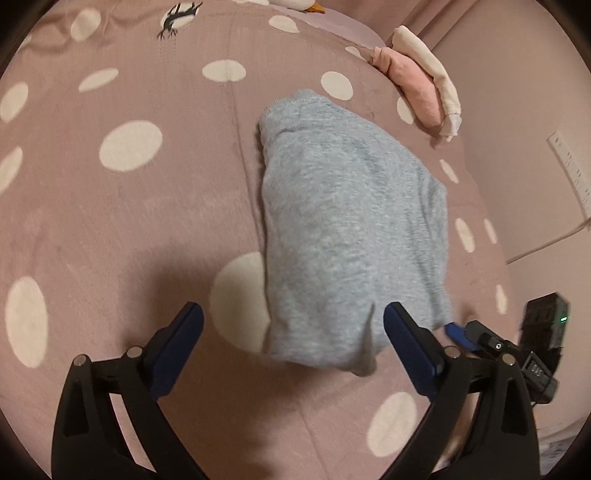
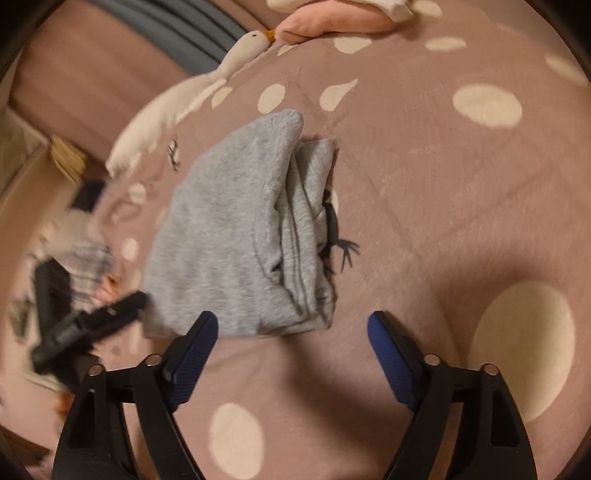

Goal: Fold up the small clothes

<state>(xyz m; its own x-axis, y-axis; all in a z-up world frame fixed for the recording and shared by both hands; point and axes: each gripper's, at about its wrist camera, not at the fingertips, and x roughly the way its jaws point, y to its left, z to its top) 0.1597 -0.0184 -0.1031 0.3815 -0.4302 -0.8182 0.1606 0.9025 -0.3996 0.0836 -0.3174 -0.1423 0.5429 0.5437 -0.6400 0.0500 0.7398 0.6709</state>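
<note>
Left gripper (image 1: 293, 321): jaws spread wide, nothing pinched. Near edge of the grey garment (image 1: 347, 225) lies between the blue pads (image 1: 410, 350) without being pressed.

Right gripper (image 2: 291, 326): jaws also spread, empty. Left pad sits just beside the garment's near edge (image 2: 236, 236); right pad is over bare blanket.

Grey garment: folded into a thick bundle, lying on the pink blanket (image 1: 147, 229) with cream spots. From the right wrist view, stacked folded layers show along its right side, partly covering a dark bird print (image 2: 341, 247).

Far right in the left view: pink folded cloth (image 1: 410, 88) with a cream cloth (image 1: 432, 77) lying on top, at the blanket's edge, well apart from the grey bundle.

Far left in the right view: white plush goose (image 2: 177, 107), beak touching the pink cloth (image 2: 332, 22).
</note>
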